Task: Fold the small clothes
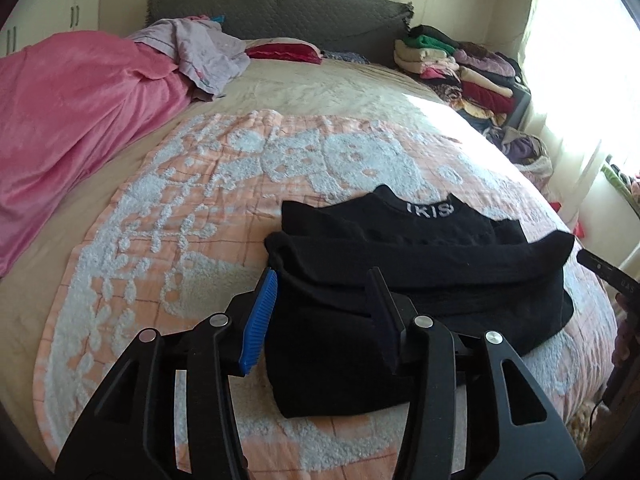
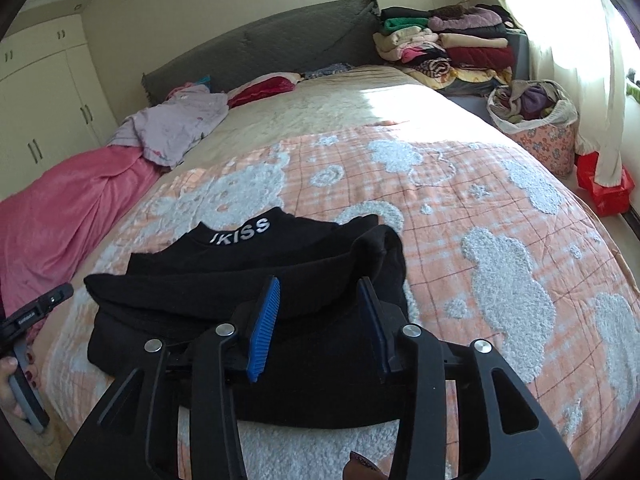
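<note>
A black sweater (image 1: 400, 276) with white collar lettering lies partly folded on the peach and white blanket (image 1: 192, 208); it also shows in the right wrist view (image 2: 248, 280). My left gripper (image 1: 324, 280) is open, its blue-padded fingers (image 1: 262, 316) just above the sweater's near left part, holding nothing. My right gripper (image 2: 320, 288) is open over the sweater's near right part, empty. The blanket also shows in the right wrist view (image 2: 480, 220).
A pink blanket (image 1: 68, 120) and lilac garment (image 1: 200, 52) lie at the bed's left. Folded clothes are stacked (image 2: 444, 48) at the far right by the grey headboard (image 2: 260, 44). A floral laundry basket (image 2: 540, 128) and red box (image 2: 604, 188) stand on the floor to the right.
</note>
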Demonstrator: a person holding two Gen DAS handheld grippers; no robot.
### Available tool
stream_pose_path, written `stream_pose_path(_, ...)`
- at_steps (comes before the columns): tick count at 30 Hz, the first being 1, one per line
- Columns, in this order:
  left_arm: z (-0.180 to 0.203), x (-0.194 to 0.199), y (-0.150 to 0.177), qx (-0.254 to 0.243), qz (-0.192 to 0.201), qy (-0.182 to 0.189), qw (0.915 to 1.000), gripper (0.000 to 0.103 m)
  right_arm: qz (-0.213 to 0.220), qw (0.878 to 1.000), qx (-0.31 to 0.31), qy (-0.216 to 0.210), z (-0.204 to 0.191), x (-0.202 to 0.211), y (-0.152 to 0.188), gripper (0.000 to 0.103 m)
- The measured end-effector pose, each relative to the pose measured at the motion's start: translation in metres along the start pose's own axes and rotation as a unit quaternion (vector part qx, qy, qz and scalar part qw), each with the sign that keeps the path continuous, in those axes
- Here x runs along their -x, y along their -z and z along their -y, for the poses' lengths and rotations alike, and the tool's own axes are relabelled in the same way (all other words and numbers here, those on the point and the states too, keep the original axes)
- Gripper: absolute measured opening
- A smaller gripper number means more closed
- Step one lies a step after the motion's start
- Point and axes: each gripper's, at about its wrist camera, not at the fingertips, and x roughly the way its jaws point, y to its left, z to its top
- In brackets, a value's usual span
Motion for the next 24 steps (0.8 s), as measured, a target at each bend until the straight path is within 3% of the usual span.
stream_pose_path(1,0.006,-0.003,0.004,-0.009,-0.007,0.006,0.9999,0.035,-0.008,1.0,0.01,-0.007,-0.007,-0.002,0.003,0.022)
stream_pose_path(3,0.017,-0.014,0.012,-0.028,-0.025,0.01,0.9992,0.027,-0.021,0.999,0.028,-0.016,-0.017,-0.007,0.008,0.02)
stream_pose_path(8,0.029,-0.04,0.022,-0.063,-0.051,-0.008,0.9967,0.026,-0.063,0.995,0.07,-0.016,-0.038,-0.027,0.025,0.02)
stream_pose_path(13,0.036,-0.056,0.025,-0.093,-0.066,-0.021,0.9933,0.026,-0.109,0.99,0.085,0.019,-0.04,-0.056,0.04,0.02)
stream_pose_path(24,0.04,-0.088,0.011,-0.097,-0.062,-0.039,0.9926,0.027,-0.1,0.992,0.068,0.026,-0.035,-0.087,0.028,0.021)
